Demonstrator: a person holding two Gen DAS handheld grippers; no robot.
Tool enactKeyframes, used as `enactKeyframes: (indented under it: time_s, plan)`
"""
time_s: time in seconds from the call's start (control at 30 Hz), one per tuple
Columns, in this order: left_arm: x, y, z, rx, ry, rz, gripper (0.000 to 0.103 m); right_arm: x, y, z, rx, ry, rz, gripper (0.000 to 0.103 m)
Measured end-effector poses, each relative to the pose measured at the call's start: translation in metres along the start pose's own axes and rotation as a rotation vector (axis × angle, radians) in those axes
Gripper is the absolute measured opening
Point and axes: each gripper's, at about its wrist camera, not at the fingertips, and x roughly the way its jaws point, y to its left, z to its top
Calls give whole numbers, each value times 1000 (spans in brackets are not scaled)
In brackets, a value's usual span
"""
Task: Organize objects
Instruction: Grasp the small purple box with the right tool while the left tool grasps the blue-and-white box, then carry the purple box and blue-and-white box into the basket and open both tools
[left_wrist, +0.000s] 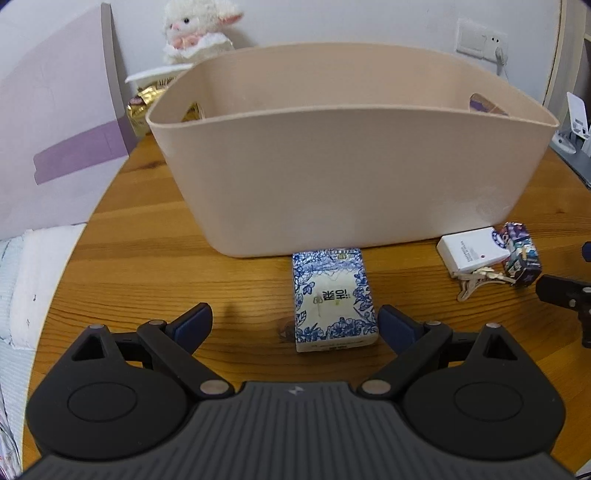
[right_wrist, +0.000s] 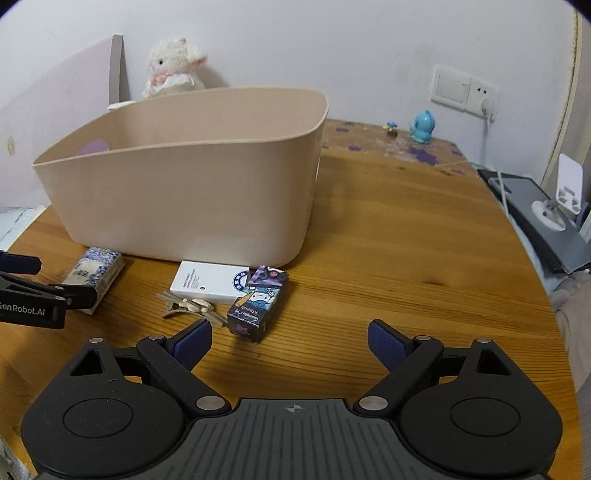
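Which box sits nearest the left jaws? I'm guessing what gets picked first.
The blue floral box, lying between the open left jaws. The white box and dark cartoon box lie farther right.

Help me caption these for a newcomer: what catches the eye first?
The big beige bin fills the middle of the wooden table. Before it lie a blue-flowered tissue pack between the open left gripper fingers, and a white box beside a dark cartoon carton.
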Motion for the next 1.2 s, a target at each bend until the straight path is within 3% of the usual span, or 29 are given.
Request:
enactKeyframes:
  time_s: [0.2, 0.33, 0.47, 0.63, 0.7, 0.83, 1.2]
  plan:
    - [15, 1, 3, -6, 27, -24, 97, 20, 6, 4, 17, 24, 10, 92]
    - [20, 2, 6, -16, 28, -45, 95, 30, 10, 6, 25, 36, 15, 86]
    - [20, 4, 9, -24, 24, -70, 84, 35, 13, 6, 12, 35, 3, 81]
    - [15, 5, 11, -23, 12, -81, 62, 33, 13, 8, 7, 22, -5, 51]
    - [13, 4, 7, -20, 6, -85, 52, 33, 13, 7, 11, 18, -6, 45]
    - [9, 6, 5, -19, 6, -89, 48, 30, 14, 6, -1, 14, -10, 21]
    - [-8, 11, -7, -32, -12, -92, 48, 8, 15, -5, 4, -16, -13, 21]
